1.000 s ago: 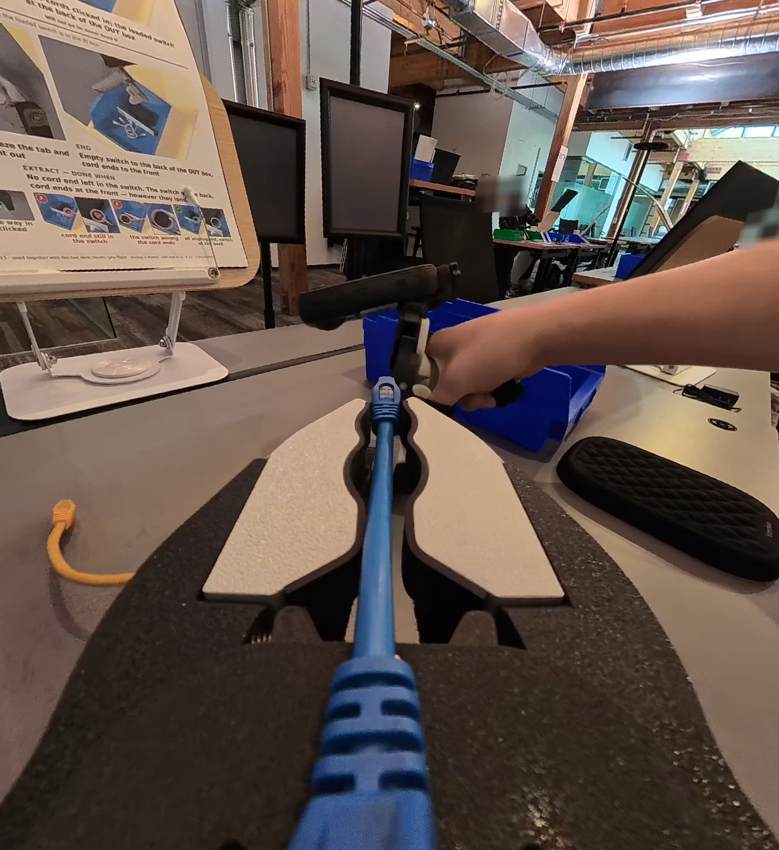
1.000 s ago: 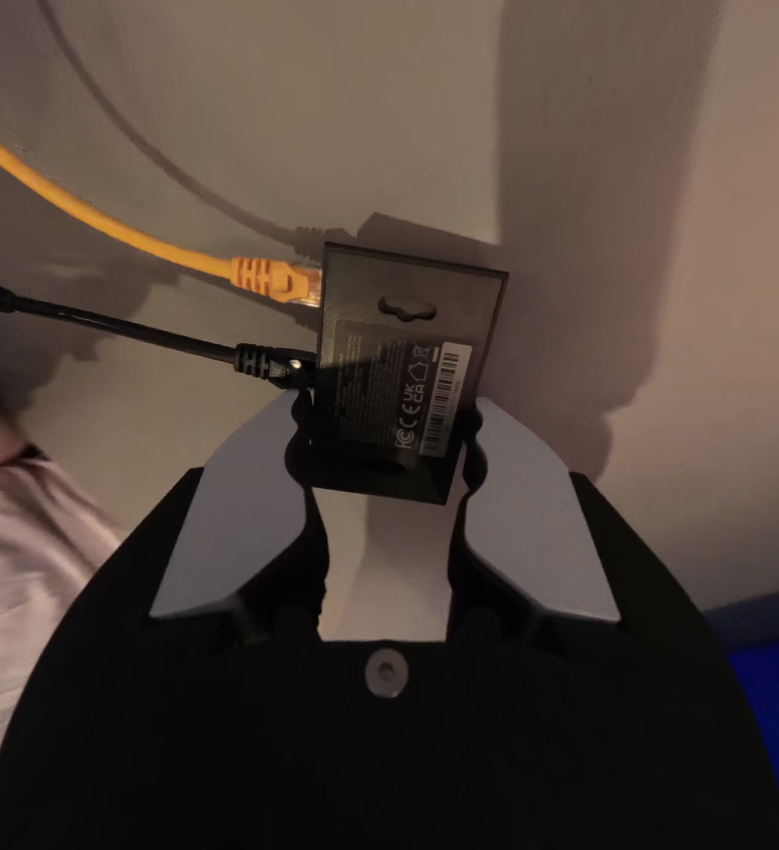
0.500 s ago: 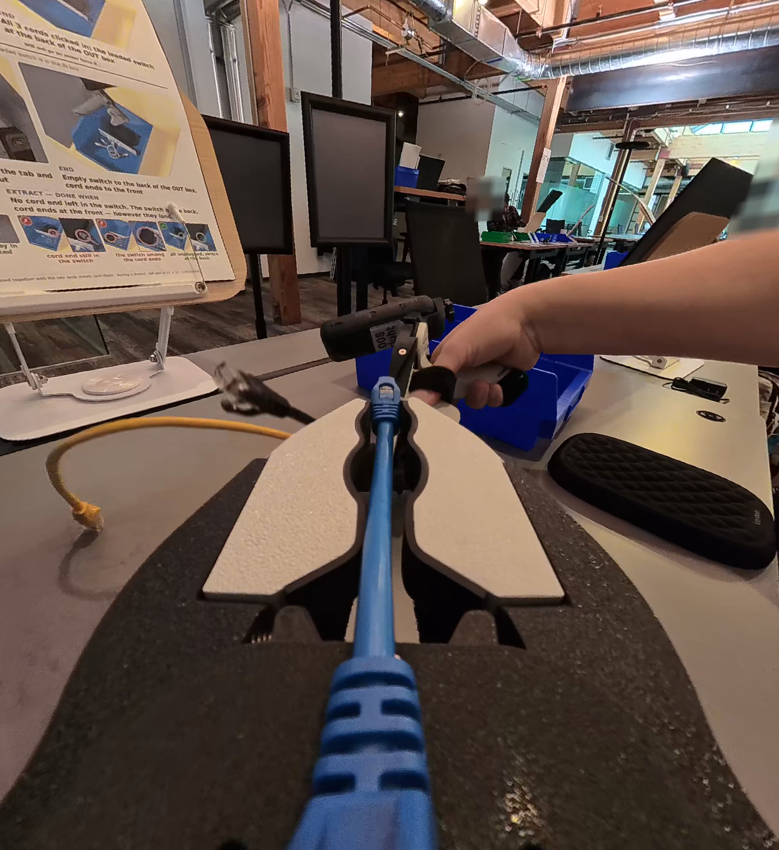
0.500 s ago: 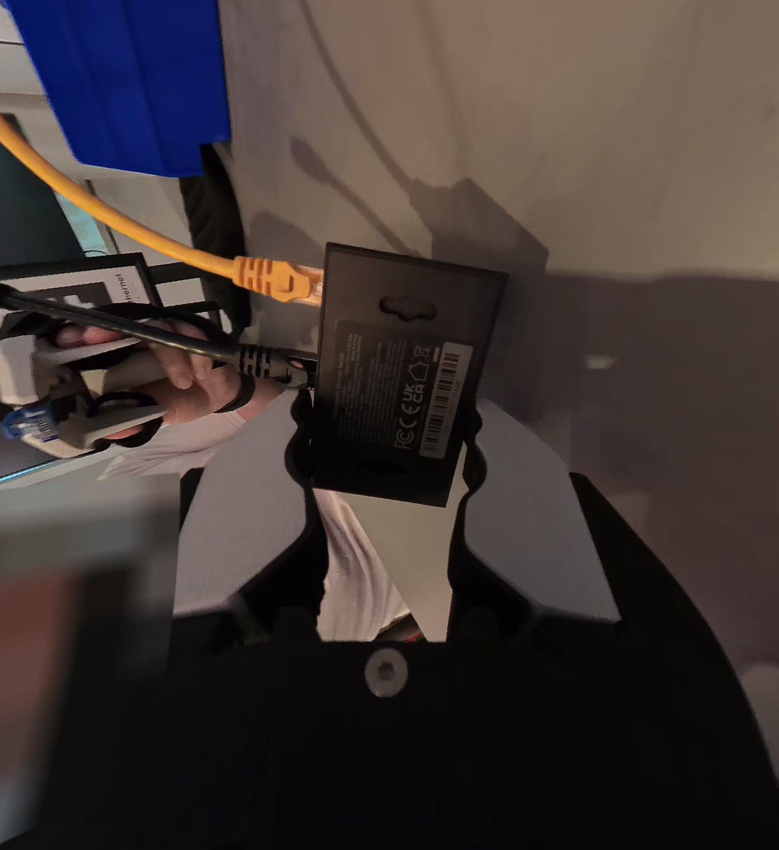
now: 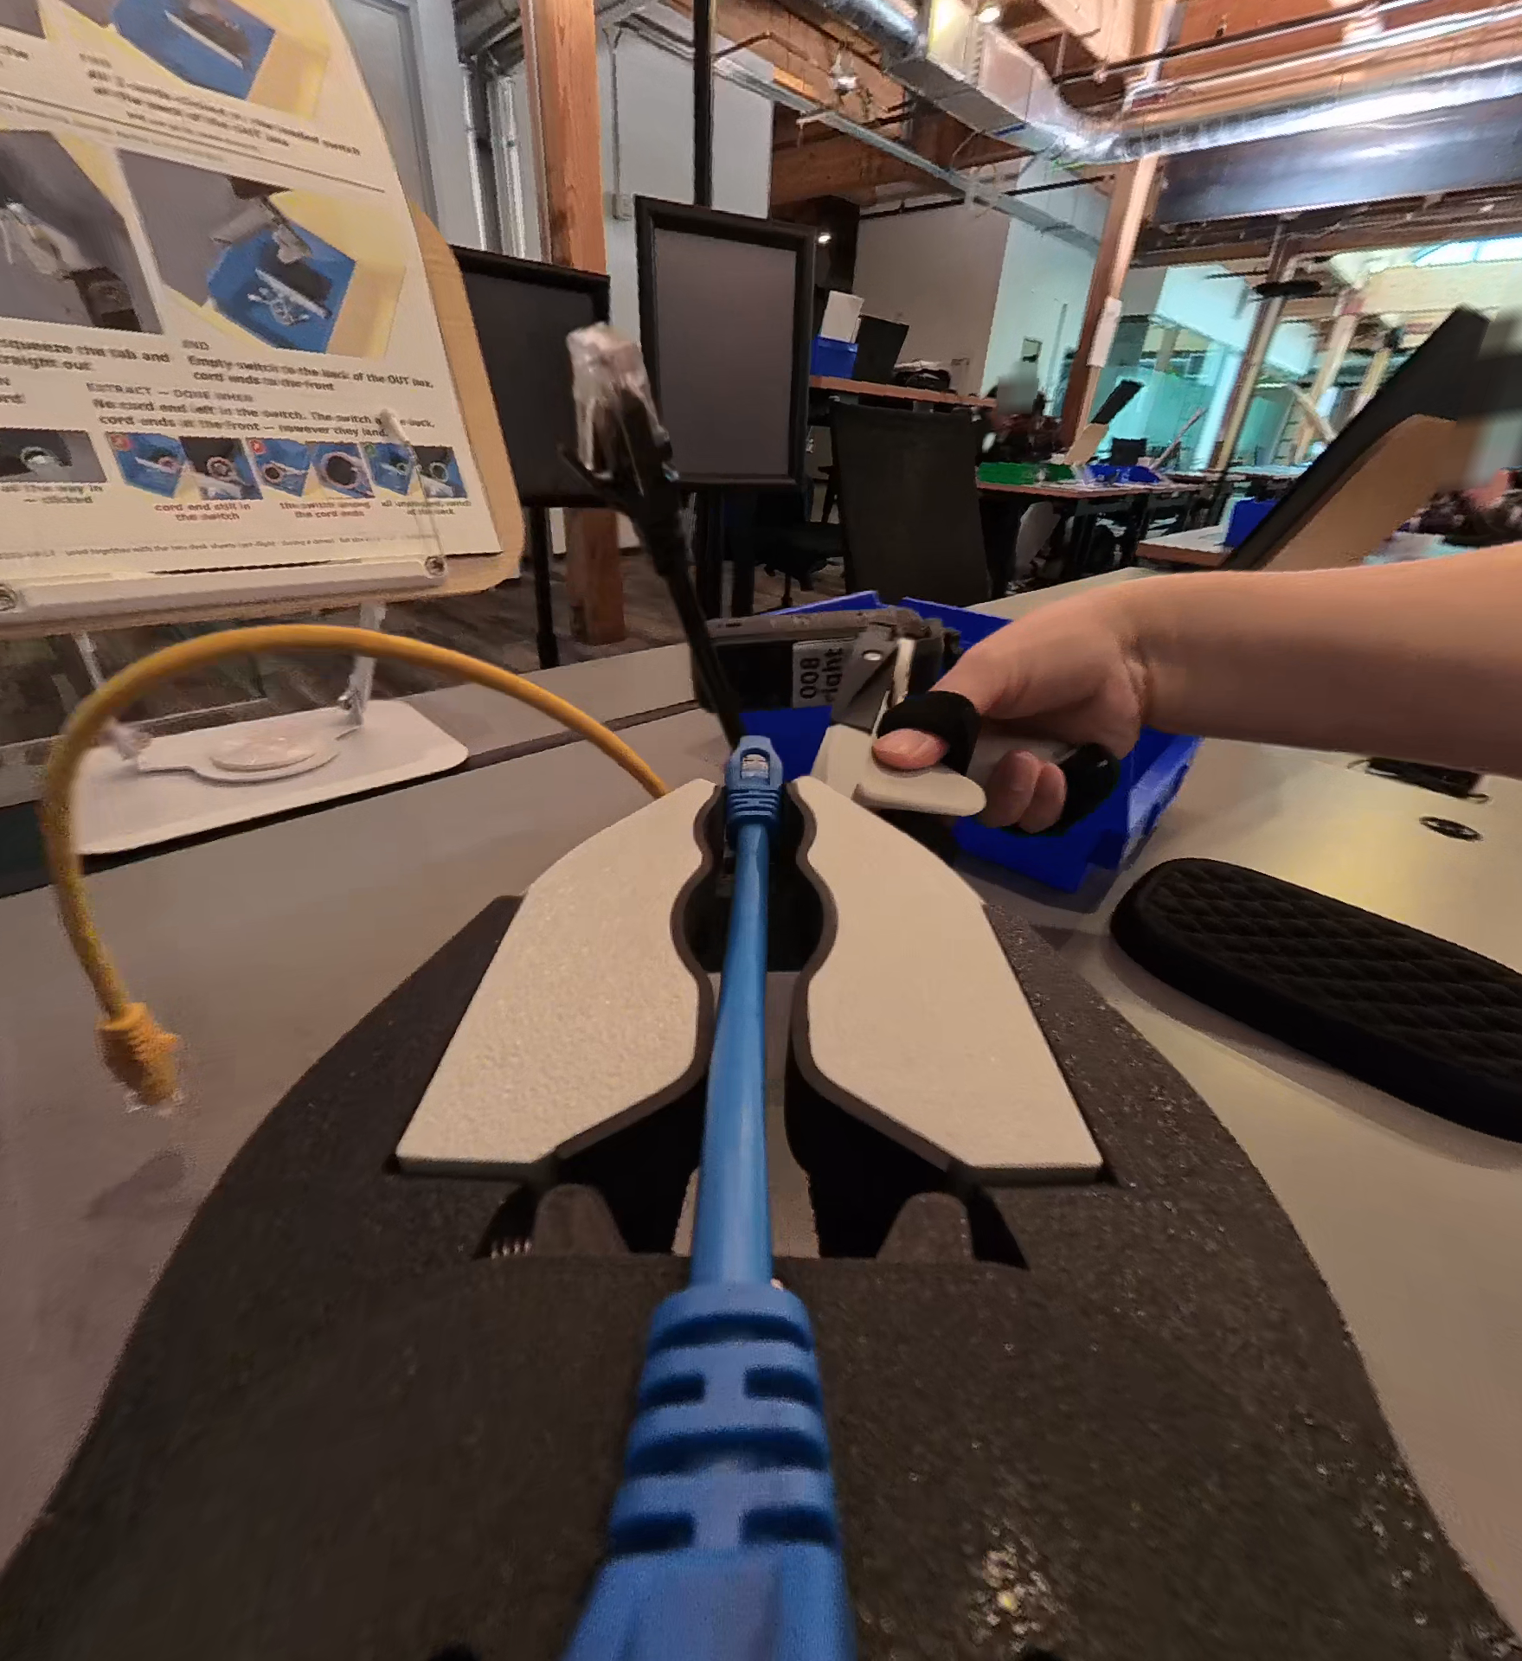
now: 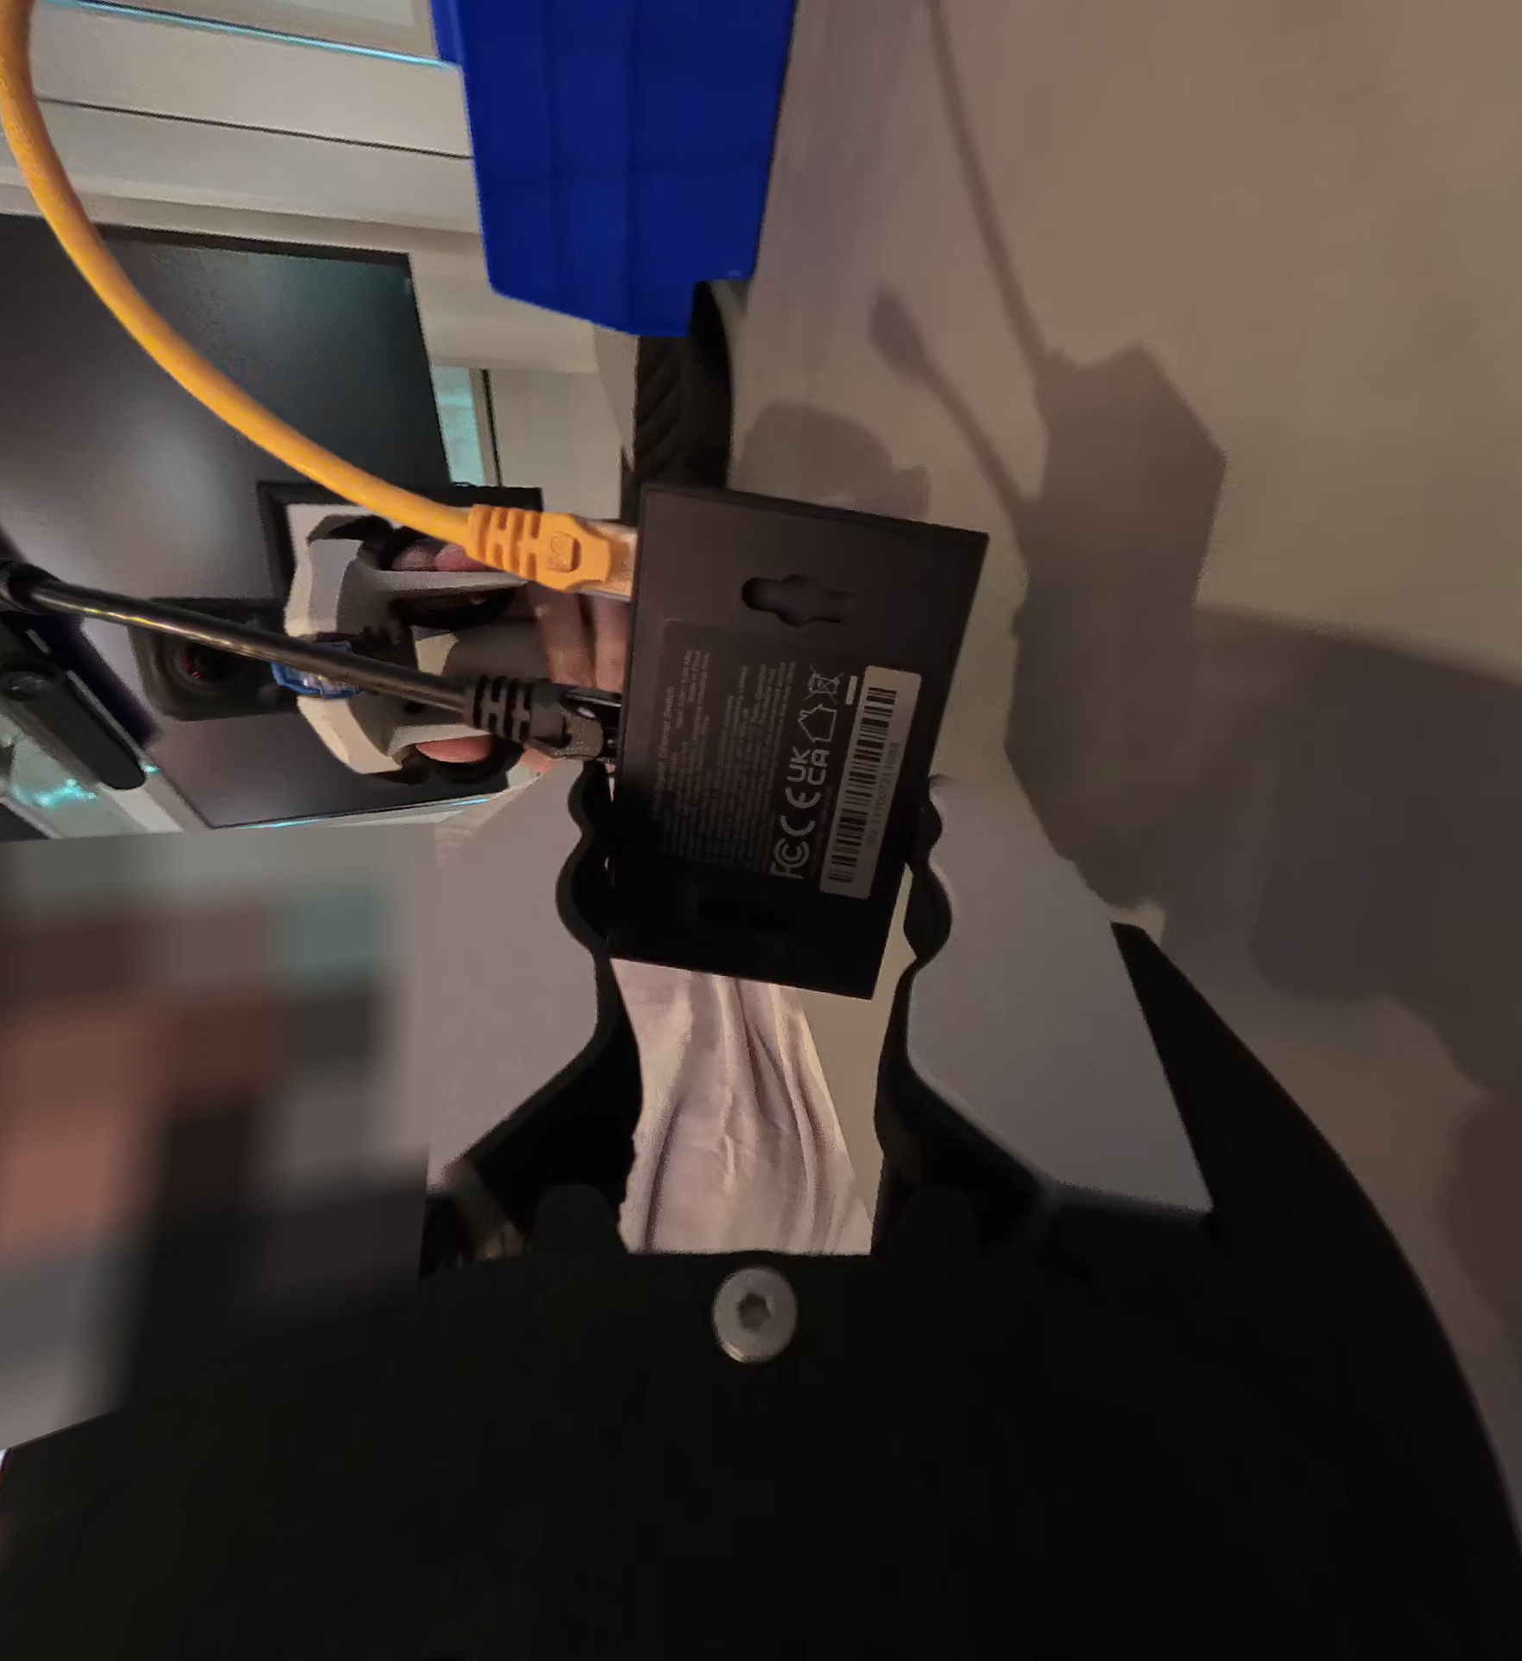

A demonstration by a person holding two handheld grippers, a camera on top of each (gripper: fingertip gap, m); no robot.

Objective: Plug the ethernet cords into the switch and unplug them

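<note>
My left gripper (image 5: 752, 800) is shut on a blue ethernet cord (image 5: 739, 1034), with its plug sticking out past the fingertips. My right gripper (image 6: 761, 809) is shut on the black switch (image 6: 793, 746), held in the air with its labelled underside toward the camera. A yellow cord (image 6: 550, 557) and a black cord (image 6: 532, 710) are plugged into the switch's left side. In the left wrist view the right gripper (image 5: 883, 719) is just beyond the blue plug; the yellow cord (image 5: 137, 1061) hangs loose and the black cord (image 5: 613, 395) sticks up. The left gripper (image 6: 379, 665) shows left of the switch.
An instruction board on a white stand (image 5: 200, 359) stands at the back left of the grey table (image 5: 289, 899). A blue bin (image 5: 1081, 809) sits behind the right gripper. A black padded rest (image 5: 1350, 998) lies on the right. A person's arm (image 5: 1323, 647) reaches in from the right. The black padded rest (image 5: 1350, 998) lies some 25 cm from my right tips, 30 cm from my left tips.
The right gripper has lifted and turned the switch toward the left gripper. The yellow and black cords' free ends rose off the table. The left gripper still holds the blue cord.
</note>
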